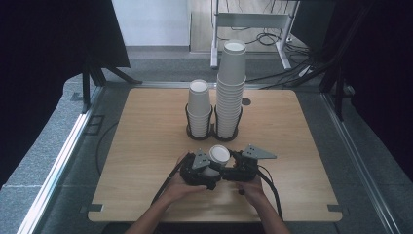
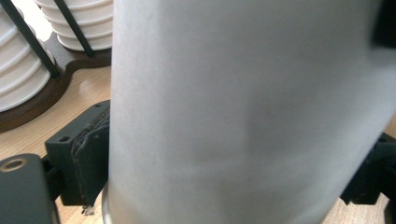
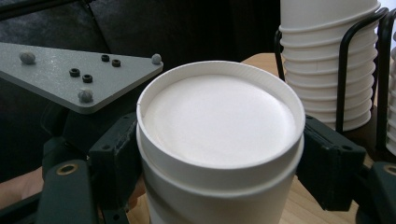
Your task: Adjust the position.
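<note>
Wooden tabletop point(image 1: 146, 146), square, light grain.

Paper cups, nested point(image 1: 217, 158): white, upside down, bottom facing up, held above the tabletop near its front edge, between both hands. The right gripper view shows at least two cups, one sleeved over the other point(image 3: 219, 140).

Left hand-held gripper point(image 1: 207, 171): jaws either side of the cup wall point(image 2: 243, 112), one pad against it point(image 2: 91, 158); whether it presses firmly cannot be told.

Right hand-held gripper point(image 1: 234, 168): jaws clamped on the nested cups from both sides, just under the upturned rim.

Wire cup holder point(image 1: 212, 131): black, two rings, at the tabletop's middle rear. Short stack of white cups point(image 1: 199, 107) in its left ring, tall stack point(image 1: 231, 87) in its right.
</note>
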